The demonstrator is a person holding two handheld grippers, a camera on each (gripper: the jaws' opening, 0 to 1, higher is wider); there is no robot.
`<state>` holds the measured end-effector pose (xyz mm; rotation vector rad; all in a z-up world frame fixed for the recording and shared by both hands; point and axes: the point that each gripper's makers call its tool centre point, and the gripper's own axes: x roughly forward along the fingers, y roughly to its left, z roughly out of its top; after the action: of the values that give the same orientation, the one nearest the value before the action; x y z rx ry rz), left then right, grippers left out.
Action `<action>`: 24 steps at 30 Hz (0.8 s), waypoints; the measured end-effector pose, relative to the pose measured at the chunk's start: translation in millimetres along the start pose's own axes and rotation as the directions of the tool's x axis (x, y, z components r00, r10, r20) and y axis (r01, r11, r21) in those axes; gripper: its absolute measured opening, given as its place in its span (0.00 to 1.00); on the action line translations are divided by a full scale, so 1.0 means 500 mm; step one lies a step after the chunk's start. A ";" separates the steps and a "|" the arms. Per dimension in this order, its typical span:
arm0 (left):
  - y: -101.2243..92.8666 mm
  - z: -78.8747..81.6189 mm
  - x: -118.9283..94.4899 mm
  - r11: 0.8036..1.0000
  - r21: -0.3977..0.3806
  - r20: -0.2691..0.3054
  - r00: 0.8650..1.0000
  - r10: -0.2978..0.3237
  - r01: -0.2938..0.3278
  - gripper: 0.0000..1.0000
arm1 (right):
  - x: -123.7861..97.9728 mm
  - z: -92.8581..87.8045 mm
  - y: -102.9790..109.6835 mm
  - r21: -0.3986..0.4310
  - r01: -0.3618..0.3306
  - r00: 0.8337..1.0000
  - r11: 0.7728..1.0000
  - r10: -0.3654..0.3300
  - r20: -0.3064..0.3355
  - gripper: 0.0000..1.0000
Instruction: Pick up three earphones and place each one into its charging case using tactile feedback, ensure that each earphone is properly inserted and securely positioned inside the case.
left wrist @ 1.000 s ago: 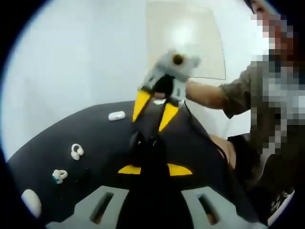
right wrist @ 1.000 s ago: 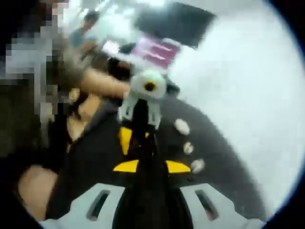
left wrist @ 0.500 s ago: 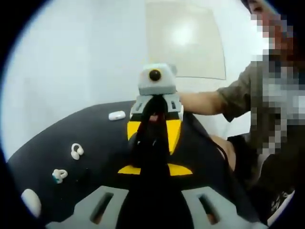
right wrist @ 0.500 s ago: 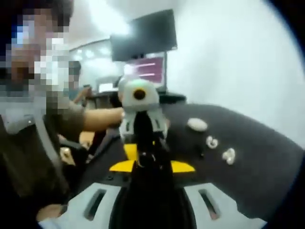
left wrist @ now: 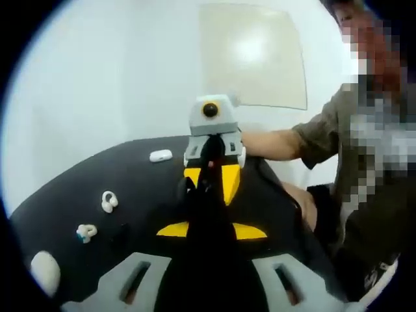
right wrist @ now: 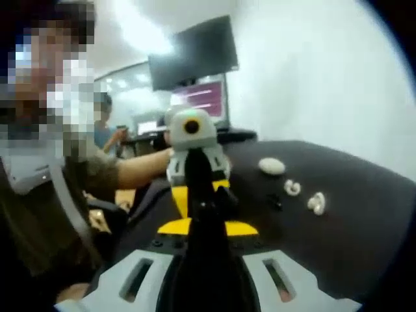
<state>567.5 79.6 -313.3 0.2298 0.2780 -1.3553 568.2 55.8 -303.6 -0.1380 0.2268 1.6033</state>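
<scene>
— What lies on the black tabletop (left wrist: 136, 170)?
— Three white earphones (left wrist: 108, 201): two loop-shaped ones side by side, a small capsule-like one (left wrist: 160, 155) near the far edge.
— And the case?
— A white oval charging case (left wrist: 44, 270), closed, near the left edge.

Both views face each other low over the black table (left wrist: 143, 188).

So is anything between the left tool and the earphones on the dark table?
Nothing visible lies between the left tool and the two white earphones. They sit on open dark table, off to its side; the right tool faces it.
</scene>
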 end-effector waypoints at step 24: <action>0.188 -0.011 -0.049 0.574 -0.645 -0.220 0.841 0.494 -0.505 0.15 | 0.005 0.001 0.005 -0.147 0.021 1.000 0.989 -0.020 0.009 0.18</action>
<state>654.7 122.9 -310.5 -0.3005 0.6601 -0.6027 565.5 58.4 -303.4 -0.2477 0.1007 1.5995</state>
